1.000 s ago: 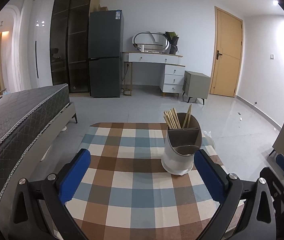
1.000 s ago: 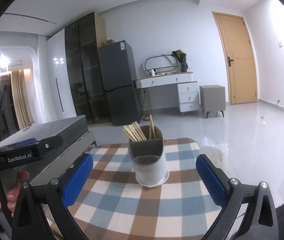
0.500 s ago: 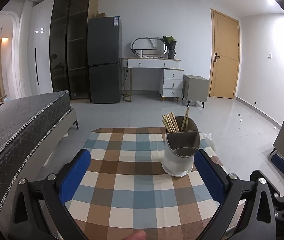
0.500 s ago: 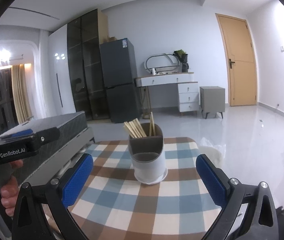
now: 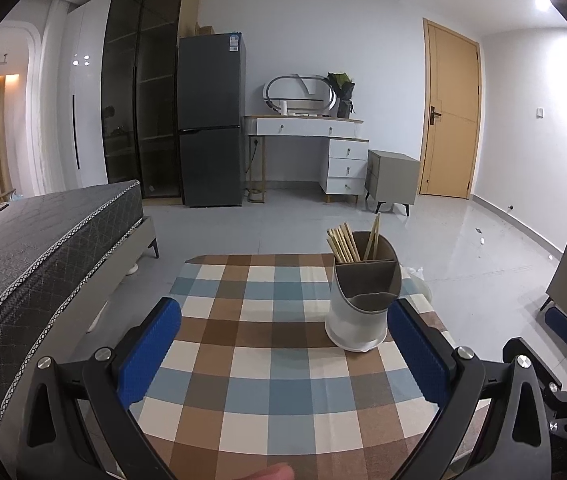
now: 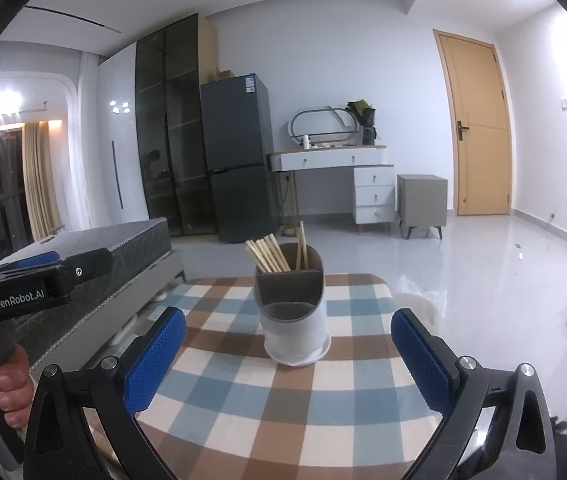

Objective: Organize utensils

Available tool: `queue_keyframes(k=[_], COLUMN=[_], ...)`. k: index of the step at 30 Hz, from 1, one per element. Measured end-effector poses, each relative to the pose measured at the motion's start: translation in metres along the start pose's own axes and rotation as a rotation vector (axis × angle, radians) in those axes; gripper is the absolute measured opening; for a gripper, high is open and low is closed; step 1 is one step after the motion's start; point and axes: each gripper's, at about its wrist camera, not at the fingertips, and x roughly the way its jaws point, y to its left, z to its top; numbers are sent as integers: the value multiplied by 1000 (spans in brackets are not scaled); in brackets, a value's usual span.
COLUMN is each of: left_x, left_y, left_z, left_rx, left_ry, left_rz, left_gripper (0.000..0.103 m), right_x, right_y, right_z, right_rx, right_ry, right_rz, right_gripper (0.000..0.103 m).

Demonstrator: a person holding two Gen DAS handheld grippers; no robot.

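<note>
Chopsticks (image 6: 268,255): I see them all standing in the rear compartment of the utensil holder (image 6: 294,318); most lean toward 10 o'clock, one or two stand nearly upright.
Holder position: it stands upright on the checked counter (image 6: 283,396), at about 12 o'clock in my right view and 1 o'clock in my left view (image 5: 359,300).
Front compartments: they look empty to me, though I cannot see to the bottom.
Loose utensils: I see none on the counter in either view.
Progress: I judge the sorting done or nearly done; nothing left to pick up shows here.
Left gripper (image 5: 283,354): my jaws stand wide apart and hold nothing, short of the holder.
Right gripper (image 6: 289,360): jaws wide apart too, empty, the holder framed between them but not touched.
Writing: "GenRobot.AI" in white on the black body of the left gripper, at 9 o'clock in my right view.
Other labels: a sticker on the fridge (image 6: 239,152) door top, too small for me to read.
</note>
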Motion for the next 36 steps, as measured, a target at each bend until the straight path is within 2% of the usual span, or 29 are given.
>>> queue_keyframes(k=[36], left_x=[2], left_y=[3], left_z=[-1], left_rx=[-37], left_ry=[34], left_rz=[-25], left_gripper=[100], right_x=[-2], right_y=[0], right_z=[0], right_rx=[6], right_ry=[0], right_rz=[-6], right_gripper=[103])
